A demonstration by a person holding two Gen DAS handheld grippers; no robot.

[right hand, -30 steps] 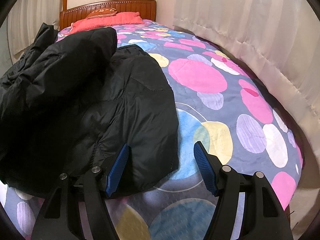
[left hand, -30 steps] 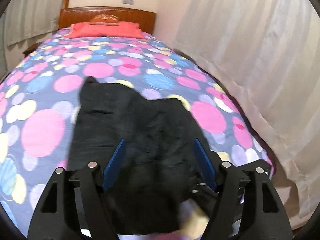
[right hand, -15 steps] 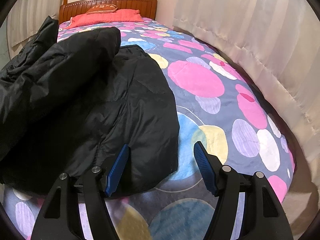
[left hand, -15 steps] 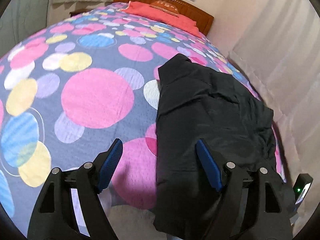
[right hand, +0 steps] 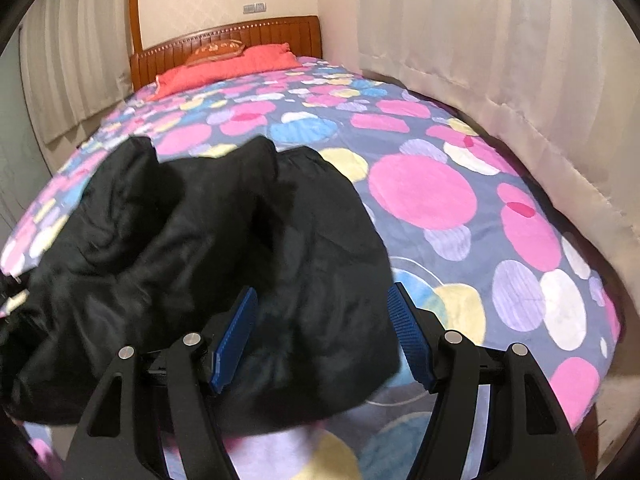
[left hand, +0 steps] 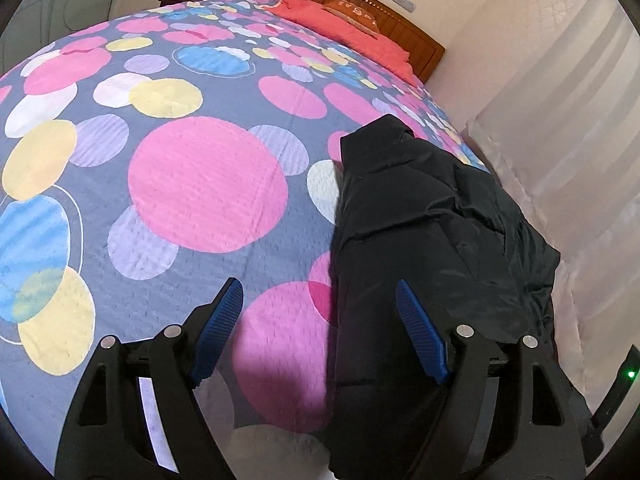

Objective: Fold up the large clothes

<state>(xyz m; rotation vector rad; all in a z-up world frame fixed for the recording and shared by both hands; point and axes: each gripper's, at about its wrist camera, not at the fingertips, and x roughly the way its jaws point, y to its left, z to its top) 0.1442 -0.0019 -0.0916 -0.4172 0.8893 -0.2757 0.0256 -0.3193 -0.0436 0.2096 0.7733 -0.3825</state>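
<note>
A black padded jacket (left hand: 420,248) lies bunched on the bed near its foot; it also shows in the right wrist view (right hand: 208,248). My left gripper (left hand: 320,324) is open and empty, above the jacket's left edge, with its right finger over the black fabric and its left finger over the bedspread. My right gripper (right hand: 322,334) is open and empty, hovering over the jacket's near right part. The jacket's lower hem is hidden behind the gripper bodies.
The bed has a bedspread (left hand: 200,184) with pink, blue and yellow circles. A red pillow (right hand: 224,68) lies by the wooden headboard (right hand: 240,36). Cream curtains (right hand: 500,60) hang along the right side, close to the bed edge.
My left gripper swung left, from over the jacket's middle to its left edge. My right gripper rose and pulled back a little; the jacket now looks blurred and lower in its view.
</note>
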